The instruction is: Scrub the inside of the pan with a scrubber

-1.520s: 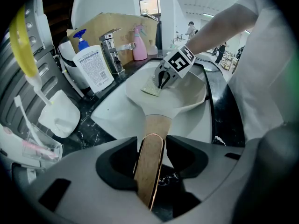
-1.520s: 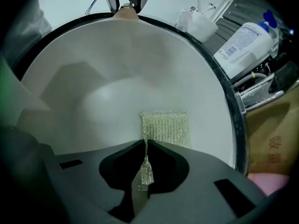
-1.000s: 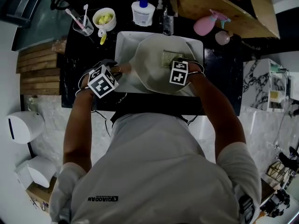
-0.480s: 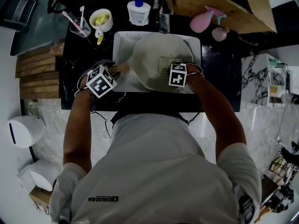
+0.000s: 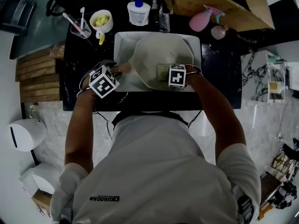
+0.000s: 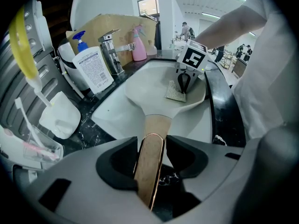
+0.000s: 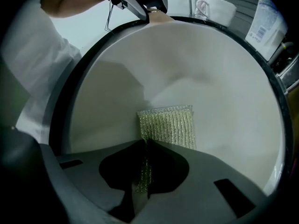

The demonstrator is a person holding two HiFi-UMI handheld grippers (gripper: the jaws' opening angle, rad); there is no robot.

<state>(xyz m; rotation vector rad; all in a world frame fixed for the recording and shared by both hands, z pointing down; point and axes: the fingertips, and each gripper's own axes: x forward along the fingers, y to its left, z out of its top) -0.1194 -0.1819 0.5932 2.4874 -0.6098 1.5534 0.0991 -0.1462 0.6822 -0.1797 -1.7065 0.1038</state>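
Two grippers are at work on one pan [image 5: 161, 55] with one scrubber [image 5: 162, 72]. The pan sits in the white sink [image 5: 122, 41], filling most of the basin. Its long axis runs across the sink, and the wooden handle [image 5: 124, 69] points out over the sink's left front edge. The left gripper [image 5: 119, 70] has that handle clamped tight, and its own view shows the jaws pressed against both sides of the wood. The right gripper [image 5: 173, 73] is inside the bowl near its front rim, jaws nipped together on one edge of the scrubber. The marker cube hides that pinch from the head view. The right gripper view shows it plainly, with the rest of the green mesh pad lying flat on the pale inner wall. Only the head view takes in the whole dark counter [image 5: 219, 73]. Along its back edge stand one pump bottle [image 5: 139, 10], one faucet [image 5: 163, 14], one pink spray bottle [image 5: 204, 20] and one cup [image 5: 79, 26] holding two toothbrushes.
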